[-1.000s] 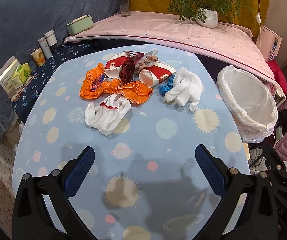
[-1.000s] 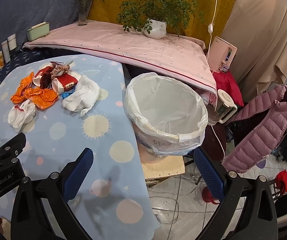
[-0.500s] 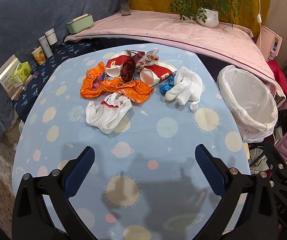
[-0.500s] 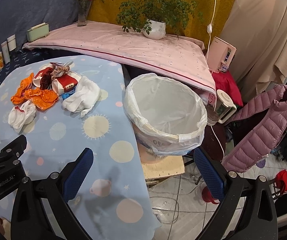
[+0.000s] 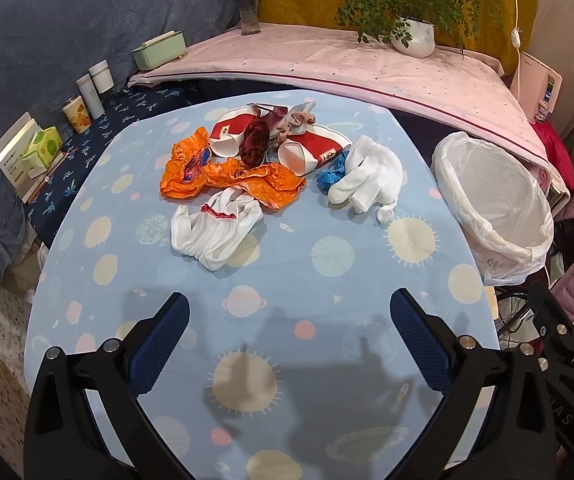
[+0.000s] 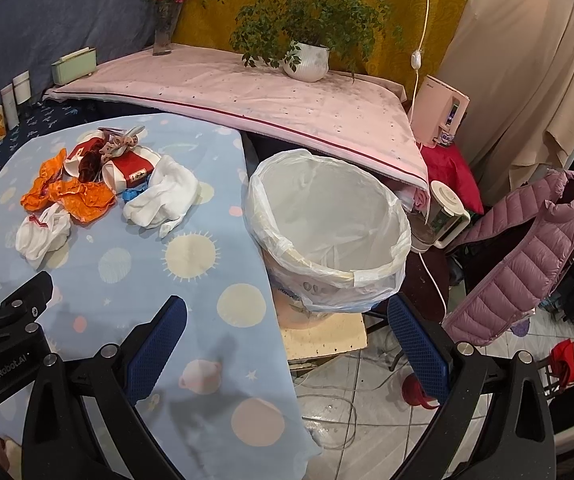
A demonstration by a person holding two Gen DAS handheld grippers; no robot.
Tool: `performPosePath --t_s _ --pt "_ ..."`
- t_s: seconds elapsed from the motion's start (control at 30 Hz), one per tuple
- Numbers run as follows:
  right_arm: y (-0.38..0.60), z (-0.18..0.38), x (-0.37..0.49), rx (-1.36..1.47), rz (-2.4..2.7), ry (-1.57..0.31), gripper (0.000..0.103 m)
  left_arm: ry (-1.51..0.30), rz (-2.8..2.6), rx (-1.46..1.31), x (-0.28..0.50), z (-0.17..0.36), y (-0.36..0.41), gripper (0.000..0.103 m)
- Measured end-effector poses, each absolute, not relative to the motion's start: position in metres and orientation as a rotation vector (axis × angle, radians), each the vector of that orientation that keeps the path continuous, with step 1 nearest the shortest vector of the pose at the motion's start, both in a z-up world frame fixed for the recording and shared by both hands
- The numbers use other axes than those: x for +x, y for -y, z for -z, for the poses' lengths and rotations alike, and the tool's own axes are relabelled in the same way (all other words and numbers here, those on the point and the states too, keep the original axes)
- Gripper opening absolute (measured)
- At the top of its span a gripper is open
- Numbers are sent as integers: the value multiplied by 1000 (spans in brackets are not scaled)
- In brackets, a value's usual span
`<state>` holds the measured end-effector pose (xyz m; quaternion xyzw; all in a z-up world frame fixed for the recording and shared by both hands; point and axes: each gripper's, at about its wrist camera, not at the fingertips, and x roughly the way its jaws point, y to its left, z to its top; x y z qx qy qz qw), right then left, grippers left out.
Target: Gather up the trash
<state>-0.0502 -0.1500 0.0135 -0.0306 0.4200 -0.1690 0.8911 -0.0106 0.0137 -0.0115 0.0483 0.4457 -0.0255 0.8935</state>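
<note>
Nothing has moved: both grippers, left (image 5: 289,346) and right (image 6: 287,346), hover with fingers released over bare tablecloth (image 5: 327,288) beside the bin (image 6: 329,232).

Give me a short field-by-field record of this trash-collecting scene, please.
left gripper: open, empty, above the tablecloth
right gripper: open, empty, over the table edge
trash pile: orange wrapper, two red-and-white paper cups, white gloves, white socks
bin: white liner, looks empty, beside the table
progress: nothing collected yet
</note>
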Motion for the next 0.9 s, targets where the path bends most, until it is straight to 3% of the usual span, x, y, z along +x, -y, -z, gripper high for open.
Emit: performPosePath --t_s 0.9 --pt "159 -16 -43 -57 372 -862 96 -872 78 124 -4 4 -8 96"
